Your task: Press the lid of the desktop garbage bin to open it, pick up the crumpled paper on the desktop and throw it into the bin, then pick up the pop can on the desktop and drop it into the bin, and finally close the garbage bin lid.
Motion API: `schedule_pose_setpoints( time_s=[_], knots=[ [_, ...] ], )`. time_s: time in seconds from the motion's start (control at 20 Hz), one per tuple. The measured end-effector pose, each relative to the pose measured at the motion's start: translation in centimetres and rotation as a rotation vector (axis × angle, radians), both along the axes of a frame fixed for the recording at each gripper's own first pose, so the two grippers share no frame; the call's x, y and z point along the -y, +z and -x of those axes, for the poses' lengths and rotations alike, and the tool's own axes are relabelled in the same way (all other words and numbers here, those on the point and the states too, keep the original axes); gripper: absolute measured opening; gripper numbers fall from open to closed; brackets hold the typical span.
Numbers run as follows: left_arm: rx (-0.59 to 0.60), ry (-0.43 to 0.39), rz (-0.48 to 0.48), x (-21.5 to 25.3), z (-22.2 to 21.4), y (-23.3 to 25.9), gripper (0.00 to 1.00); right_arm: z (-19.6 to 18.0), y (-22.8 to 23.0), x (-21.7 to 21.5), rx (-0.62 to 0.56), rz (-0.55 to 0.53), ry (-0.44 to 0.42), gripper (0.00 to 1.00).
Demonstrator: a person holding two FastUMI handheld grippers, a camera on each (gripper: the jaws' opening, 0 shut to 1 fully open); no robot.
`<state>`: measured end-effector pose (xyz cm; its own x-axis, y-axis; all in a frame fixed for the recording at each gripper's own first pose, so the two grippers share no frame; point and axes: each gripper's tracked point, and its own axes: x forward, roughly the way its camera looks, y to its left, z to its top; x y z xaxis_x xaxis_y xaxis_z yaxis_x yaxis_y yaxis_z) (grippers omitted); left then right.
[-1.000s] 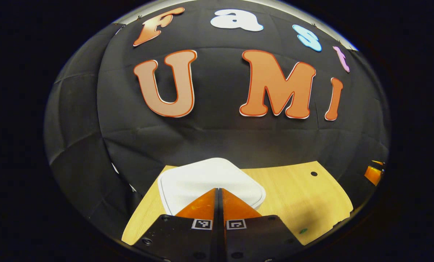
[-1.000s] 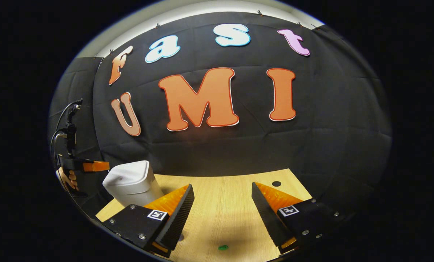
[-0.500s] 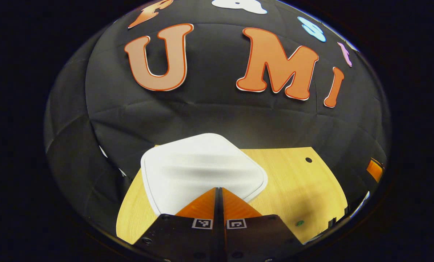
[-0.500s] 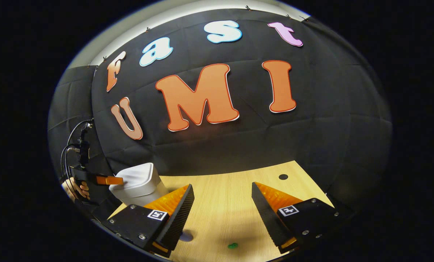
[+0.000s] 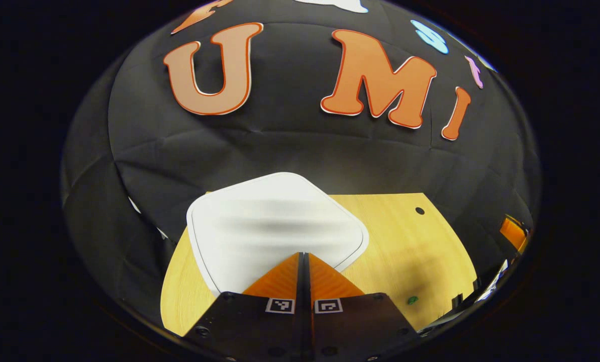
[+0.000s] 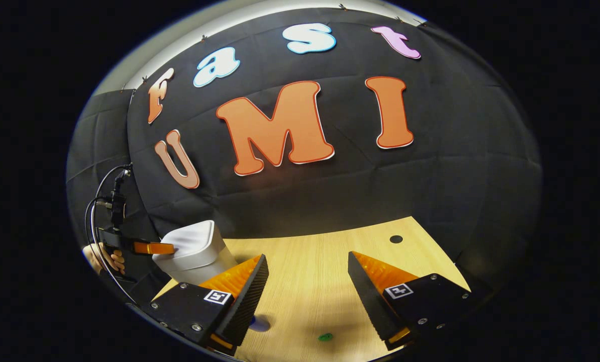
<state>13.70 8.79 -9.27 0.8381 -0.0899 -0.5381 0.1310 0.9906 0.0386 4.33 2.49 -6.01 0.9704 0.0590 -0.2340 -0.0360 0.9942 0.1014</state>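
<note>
At 6 o'clock in the left gripper view, the left tool [image 5: 303, 257] points forward with its two fingers pressed flat together, nothing held between them, and its tip over the near edge of the lid [image 5: 275, 221] of the white garbage bin [image 6: 195, 251]. Whether the tip touches the lid or sits just above it cannot be told here; in the right gripper view the same tool, held by a hand [image 6: 110, 259] at 8 o'clock, reaches level onto the lid's top and appears to meet it. The lid lies flat and shut on the bin. The bin stands on the tabletop [image 5: 405, 246] toward its far left part, close to the booth's cloth wall.

At 6 o'clock in the right gripper view, the right tool [image 6: 307, 281] hangs wide open and empty above bare tabletop, well apart from the bin, which lies at its 9 o'clock. A small green spot [image 6: 325, 337] marks the wood below it, and a dark round hole [image 6: 396, 239] lies at 1 o'clock near the far edge.

Step in hand, as judged: either the opening press or the closing of the lid. The absence of any crumpled paper or pop can on the visible wood favours the closing step, though parts of the tabletop lie outside both views. The next move calls for a short, firm downward push on the lid, then a clean lift away.
</note>
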Motion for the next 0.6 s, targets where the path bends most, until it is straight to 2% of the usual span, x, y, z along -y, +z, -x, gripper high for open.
schedule_pose_setpoints(
  time_s=[0.1, 0.25, 0.3, 0.45, 0.6],
  knots=[
    [0.017, 0.008, 0.000, 0.1, 0.1, 0.4, 0.00, 0.0, 0.1, 0.0, 0.006, -0.002, 0.001, 0.95],
    [0.082, 0.031, -0.125, -0.3, 0.6, 3.6, 0.00, 0.4, 0.4, 0.0, 0.005, 0.020, 0.004, 0.95],
    [0.140, 0.030, -0.139, 0.0, 0.9, 5.8, 0.00, 0.6, 0.7, 0.1, 0.012, 0.030, 0.000, 0.95],
    [0.318, 0.024, -0.079, 2.7, 2.1, 13.0, 0.00, 0.9, 1.9, 0.3, 0.043, 0.045, -0.008, 0.95],
    [0.426, 0.027, -0.062, 3.7, 4.5, 15.5, 0.00, 1.1, 2.5, 0.1, 0.062, 0.053, -0.009, 0.95]
  ],
)
